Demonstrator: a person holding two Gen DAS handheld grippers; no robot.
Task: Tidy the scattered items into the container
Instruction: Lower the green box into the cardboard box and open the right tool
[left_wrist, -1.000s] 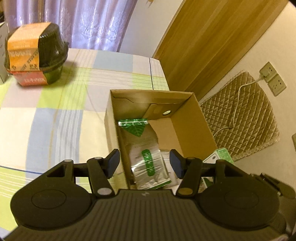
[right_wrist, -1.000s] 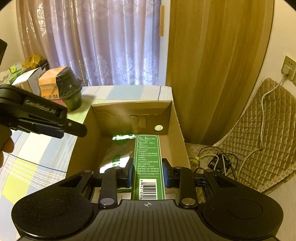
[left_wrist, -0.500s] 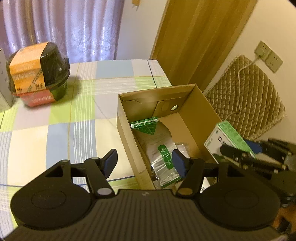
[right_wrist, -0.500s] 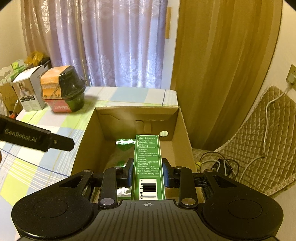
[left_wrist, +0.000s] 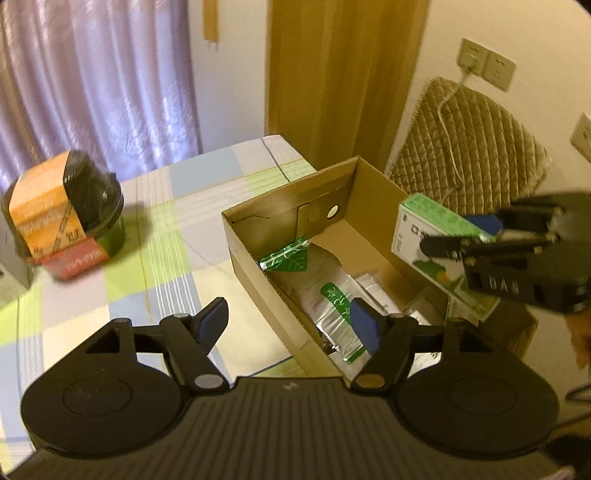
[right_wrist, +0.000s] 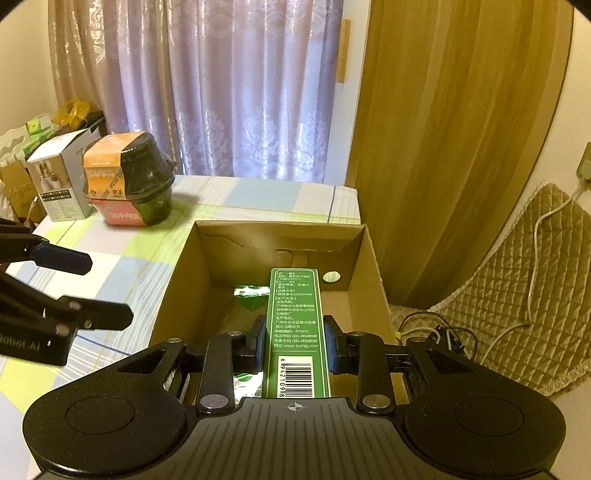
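An open cardboard box (left_wrist: 255, 243) (right_wrist: 184, 273) stands at the right end of the checked tablecloth, with silver-and-green foil packets (left_wrist: 332, 299) lying inside. My right gripper (right_wrist: 295, 343) (left_wrist: 476, 236) is shut on a green-and-white carton (right_wrist: 295, 317) (left_wrist: 428, 229), held in the air over the box's right side. My left gripper (left_wrist: 291, 321) hangs open and empty above the box's near left wall. A black bowl with an orange sleeve (left_wrist: 62, 214) (right_wrist: 125, 184) sits on the table at the far left.
A white-and-grey carton (right_wrist: 59, 177) stands beside the bowl near the lilac curtain (right_wrist: 229, 88). A quilted cushion (right_wrist: 517, 295), cables (right_wrist: 436, 332) and wall sockets (left_wrist: 484, 66) lie right of the table edge. A hand (left_wrist: 580, 339) shows behind the right gripper.
The left gripper has drawn back and up from the box, still open. The right gripper with the green carton has risen slightly and stays over the box.
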